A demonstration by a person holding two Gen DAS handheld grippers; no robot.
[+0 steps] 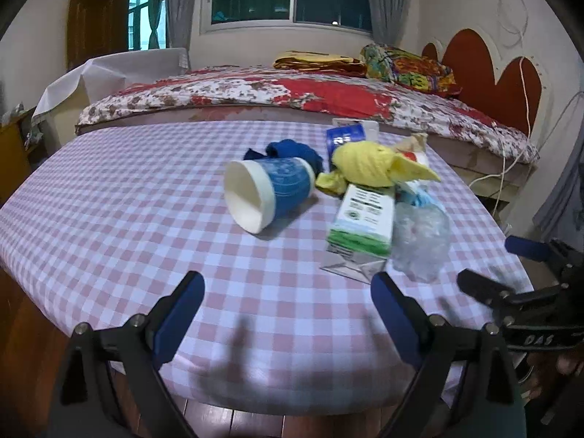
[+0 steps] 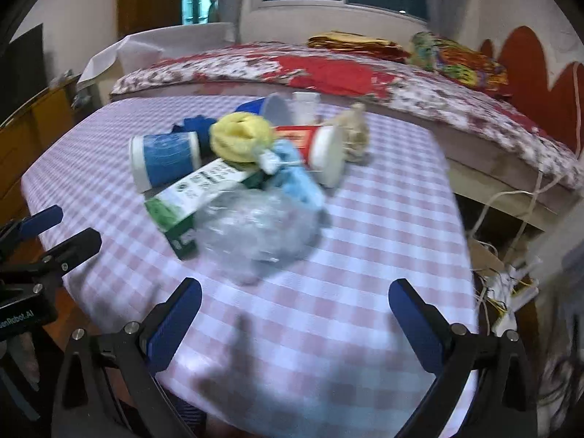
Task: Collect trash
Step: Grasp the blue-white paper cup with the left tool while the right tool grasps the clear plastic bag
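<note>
A pile of trash lies on the checked table (image 1: pixel 109 219): a blue paper cup (image 1: pixel 266 193) on its side, a green-and-white carton (image 1: pixel 361 219), a crumpled clear plastic bag (image 1: pixel 419 241), a yellow cloth ball (image 1: pixel 368 164) and a dark blue rag (image 1: pixel 292 149). In the right wrist view the cup (image 2: pixel 164 160), carton (image 2: pixel 189 197), plastic bag (image 2: pixel 255 233), yellow ball (image 2: pixel 241 138) and a red-and-white cup (image 2: pixel 321 149) show. My left gripper (image 1: pixel 288 299) is open and empty near the table's front edge. My right gripper (image 2: pixel 295 306) is open and empty, in front of the plastic bag.
A bed (image 1: pixel 292 91) with a flowered cover stands right behind the table. Cables (image 2: pixel 511 211) hang at the table's right side. A wooden cabinet (image 2: pixel 33 127) stands at the left. The right gripper shows at the right edge of the left wrist view (image 1: pixel 511 266).
</note>
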